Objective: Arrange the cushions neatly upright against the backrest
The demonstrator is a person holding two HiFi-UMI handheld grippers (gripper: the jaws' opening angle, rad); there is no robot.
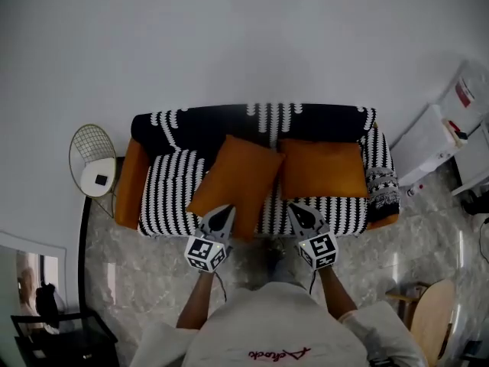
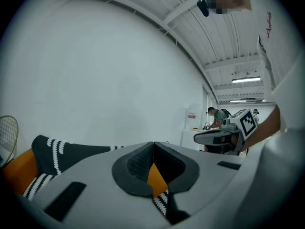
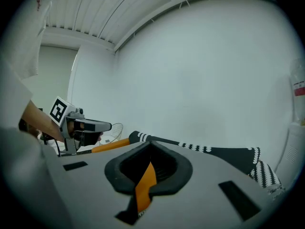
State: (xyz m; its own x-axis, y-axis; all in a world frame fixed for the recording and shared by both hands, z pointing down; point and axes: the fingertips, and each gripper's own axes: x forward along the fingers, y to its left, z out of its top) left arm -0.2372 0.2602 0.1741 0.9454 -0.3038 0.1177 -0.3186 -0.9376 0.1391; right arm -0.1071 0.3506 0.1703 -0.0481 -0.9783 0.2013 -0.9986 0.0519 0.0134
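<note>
Two orange cushions lie on a sofa (image 1: 172, 189) covered in black-and-white fabric. The left cushion (image 1: 238, 176) is turned like a diamond and leans on the backrest (image 1: 199, 122). The right cushion (image 1: 324, 168) sits square against it. My left gripper (image 1: 220, 215) hovers shut over the left cushion's lower edge, and my right gripper (image 1: 298, 211) is shut just in front of the right cushion. In the left gripper view the left gripper (image 2: 153, 144) has its jaws together, with orange showing only through the gap behind them. The right gripper (image 3: 151, 144) looks the same in its own view.
A round wire side table (image 1: 93, 163) stands at the sofa's left end. White cabinets (image 1: 439, 140) stand to the right, with a round wooden stool (image 1: 432, 312) nearer me. A dark shelf (image 1: 61, 335) is at the lower left. A white wall rises behind the sofa.
</note>
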